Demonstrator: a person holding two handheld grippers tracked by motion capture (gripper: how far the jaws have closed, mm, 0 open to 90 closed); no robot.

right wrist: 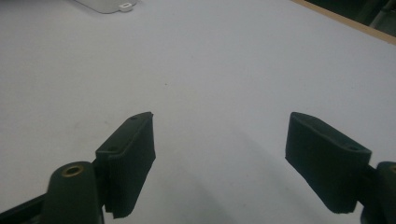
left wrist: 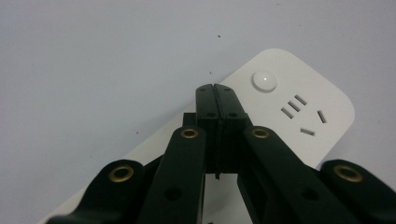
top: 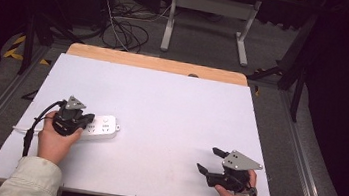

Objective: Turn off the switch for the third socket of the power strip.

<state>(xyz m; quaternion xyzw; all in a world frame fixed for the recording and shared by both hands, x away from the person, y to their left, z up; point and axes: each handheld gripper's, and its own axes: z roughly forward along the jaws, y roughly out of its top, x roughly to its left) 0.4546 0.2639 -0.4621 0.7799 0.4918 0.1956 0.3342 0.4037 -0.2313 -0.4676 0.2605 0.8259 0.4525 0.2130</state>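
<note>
Left gripper (left wrist: 216, 95) is clenched with nothing between the jaws, tips pressed down on the power strip (left wrist: 299, 112), directly beneath it. Right gripper (right wrist: 219, 158) is released, well apart from the strip. The strip is judged light, rigid and smooth-cased; it is best gripped across its long edges.

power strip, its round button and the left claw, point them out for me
white plastic power strip (top: 105, 129), high view, on its top face right of the claw
round white button (left wrist: 264, 80), left gripper view, on its centre
black left claw (left wrist: 216, 95), left gripper view, on the seam between its closed fingertips
</note>
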